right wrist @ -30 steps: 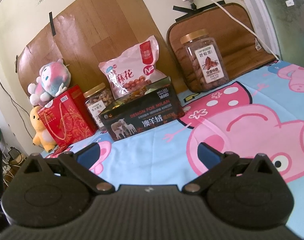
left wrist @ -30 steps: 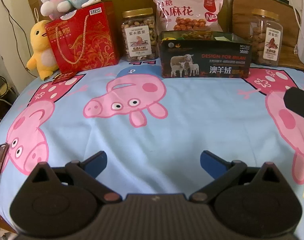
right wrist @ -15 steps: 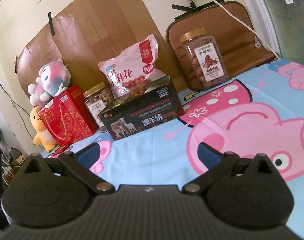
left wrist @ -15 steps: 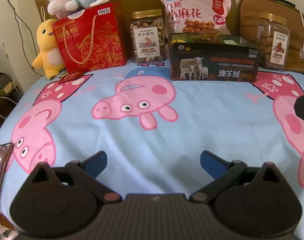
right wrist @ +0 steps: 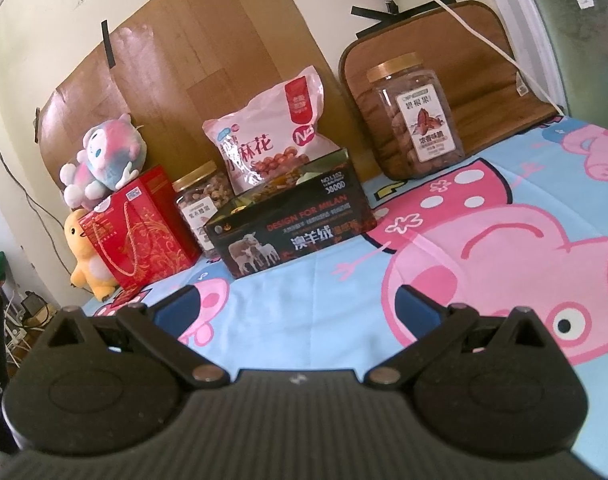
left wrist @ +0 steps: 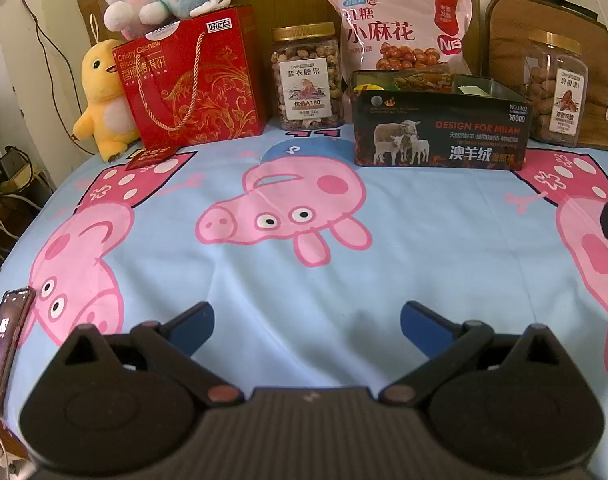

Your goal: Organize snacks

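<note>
The cartoon-pig bedsheet (left wrist: 384, 240) lay bare before me; along its far edge stood the dark box (left wrist: 440, 128) of snacks, the pink snack bag (left wrist: 400, 28) behind it, and a nut jar (left wrist: 307, 76) beside. My left claw (left wrist: 307, 320) and right claw (right wrist: 294, 304) both hung spread apart, holding nothing.

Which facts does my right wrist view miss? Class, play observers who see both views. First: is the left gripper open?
Observer: Yes. The left gripper is open, its blue fingers wide apart above the bedsheet, holding nothing.
Operator: Anything at the bed's left edge?
Observer: A phone lies there with its screen lit.
Operator: I cannot read the English print on the red gift bag.
Observer: The red gift bag reads "Crispy Cashew" near its top left corner.
</note>
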